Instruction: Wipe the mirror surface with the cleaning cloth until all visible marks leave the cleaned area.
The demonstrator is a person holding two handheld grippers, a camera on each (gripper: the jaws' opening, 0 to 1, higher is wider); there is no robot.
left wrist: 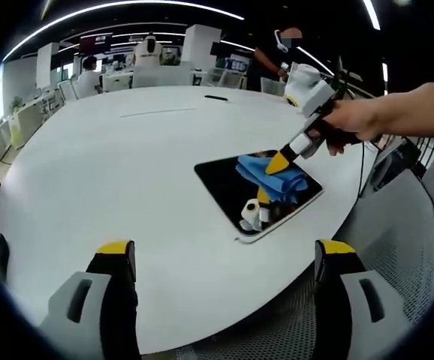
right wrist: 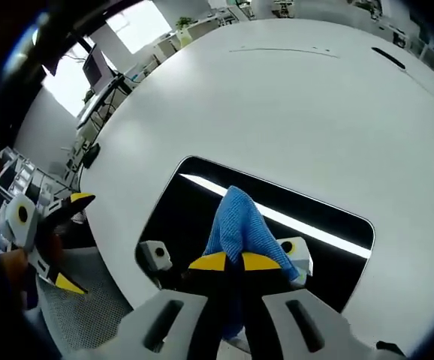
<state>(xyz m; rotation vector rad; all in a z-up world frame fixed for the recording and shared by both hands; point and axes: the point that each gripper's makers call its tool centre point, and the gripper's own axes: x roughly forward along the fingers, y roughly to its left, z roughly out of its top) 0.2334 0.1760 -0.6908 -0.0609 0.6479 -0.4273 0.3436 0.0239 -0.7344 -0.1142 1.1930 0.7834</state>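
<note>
A dark rectangular mirror (left wrist: 221, 184) lies flat on the white table, near its edge. A crumpled blue cleaning cloth (left wrist: 277, 180) rests on the mirror's glass. In the left gripper view my right gripper (left wrist: 279, 163) comes in from the right, held by a hand, its yellow tips pressed down on the cloth. In the right gripper view the right gripper (right wrist: 235, 261) is shut on the cloth (right wrist: 236, 217) over the mirror (right wrist: 176, 217). My left gripper (left wrist: 224, 251) stands open over the table's near edge, short of the mirror, with nothing in it. It also appears as the left gripper (right wrist: 73, 240) at the left.
The round white table (left wrist: 127, 157) stretches away beyond the mirror. A small black object (left wrist: 217, 97) lies at its far side. A grey mesh chair (left wrist: 405, 232) stands close to the table edge by the mirror. Desks and seated people fill the background.
</note>
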